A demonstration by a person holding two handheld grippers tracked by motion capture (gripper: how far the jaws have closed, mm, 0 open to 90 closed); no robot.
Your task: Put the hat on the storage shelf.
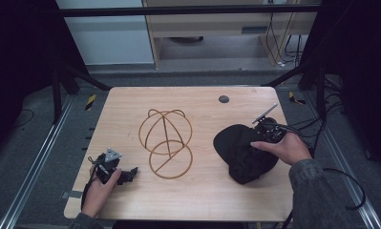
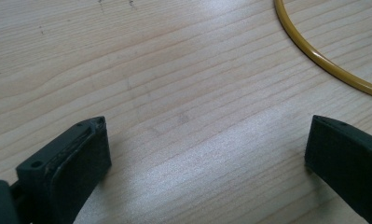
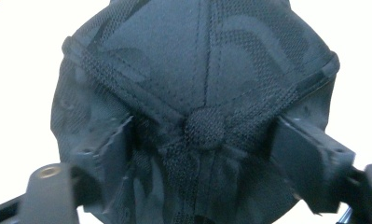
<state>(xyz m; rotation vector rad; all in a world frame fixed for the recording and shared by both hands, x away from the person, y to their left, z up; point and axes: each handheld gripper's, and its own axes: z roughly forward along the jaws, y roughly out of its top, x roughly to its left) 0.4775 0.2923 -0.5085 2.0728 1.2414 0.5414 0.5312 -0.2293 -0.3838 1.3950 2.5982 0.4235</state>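
We see a wooden bench (image 1: 131, 102) from above, with a person's two hands each holding a gripper. The right gripper (image 1: 260, 135) sits on a black cap (image 1: 243, 152), and in the right gripper view its jaws stand either side of the cap's crown button (image 3: 203, 128), bunching the mesh fabric between them; we judge it to be clenched on the cap, though the fold of cloth hides the pads themselves. The cap lies directly under this gripper, its brim pointing away toward a gold wire hat stand (image 1: 165, 142) that stands well off to the gripper's side, in the middle of the bench. The left gripper (image 1: 131, 172) rests low on the bench, released, its jaws wide apart over bare wood, with the stand's base ring (image 2: 323, 60) just ahead of it. To do this step well, we think the right gripper should keep a firm pinch at the crown so the soft cap lifts without slipping, while the left gripper could steady the light stand, which may tip easily.
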